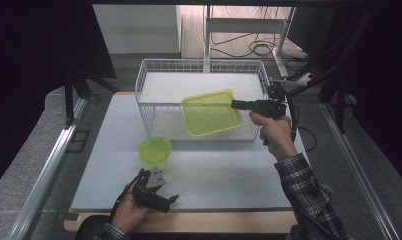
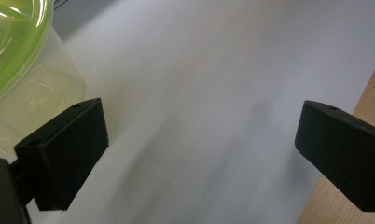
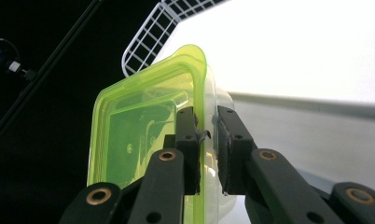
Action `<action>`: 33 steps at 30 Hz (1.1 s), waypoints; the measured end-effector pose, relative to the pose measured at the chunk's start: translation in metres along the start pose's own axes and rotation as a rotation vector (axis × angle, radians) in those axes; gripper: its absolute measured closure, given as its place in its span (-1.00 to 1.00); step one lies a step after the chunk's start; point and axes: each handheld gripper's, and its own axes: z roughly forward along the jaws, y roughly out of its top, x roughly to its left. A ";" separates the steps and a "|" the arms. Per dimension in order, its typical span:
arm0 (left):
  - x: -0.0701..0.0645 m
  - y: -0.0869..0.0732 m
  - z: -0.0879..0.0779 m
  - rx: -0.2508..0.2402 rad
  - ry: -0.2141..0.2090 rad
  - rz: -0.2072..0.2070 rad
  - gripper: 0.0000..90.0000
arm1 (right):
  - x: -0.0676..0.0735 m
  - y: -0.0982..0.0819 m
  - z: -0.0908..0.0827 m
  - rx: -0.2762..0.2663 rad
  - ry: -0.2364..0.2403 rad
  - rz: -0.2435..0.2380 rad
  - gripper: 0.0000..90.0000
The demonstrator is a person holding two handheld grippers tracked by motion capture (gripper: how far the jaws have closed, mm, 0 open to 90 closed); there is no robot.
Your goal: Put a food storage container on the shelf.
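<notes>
Right gripper point(image 1: 239, 104) fingers point(image 3: 188, 140) clenched on the rim of the rectangular green-lidded container point(image 1: 211, 112), carried tilted above the wire basket point(image 1: 148, 80), presumably so the tub clears the wire walls. Left gripper point(image 1: 156, 192) resting low at the near bench point(image 1: 229, 175) edge, fingers point(image 2: 66, 149) spread wide with nothing between them, just beside the round green-lidded container point(image 1: 155, 149). Plenty of bare bench in front of the basket; basket rim close under the tub's lower corner.

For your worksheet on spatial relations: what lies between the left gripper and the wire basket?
In the high view, a round green-lidded container sits between left gripper and wire basket.
</notes>
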 end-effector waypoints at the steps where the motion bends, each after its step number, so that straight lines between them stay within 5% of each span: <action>1: 0.000 0.000 0.000 0.001 0.000 0.001 -0.95 | 0.001 0.006 0.002 -0.010 -0.011 -0.004 0.78; 33: -0.001 -0.001 0.001 0.016 -0.003 0.006 -0.95 | -0.001 0.061 0.040 -0.130 -0.158 0.014 0.78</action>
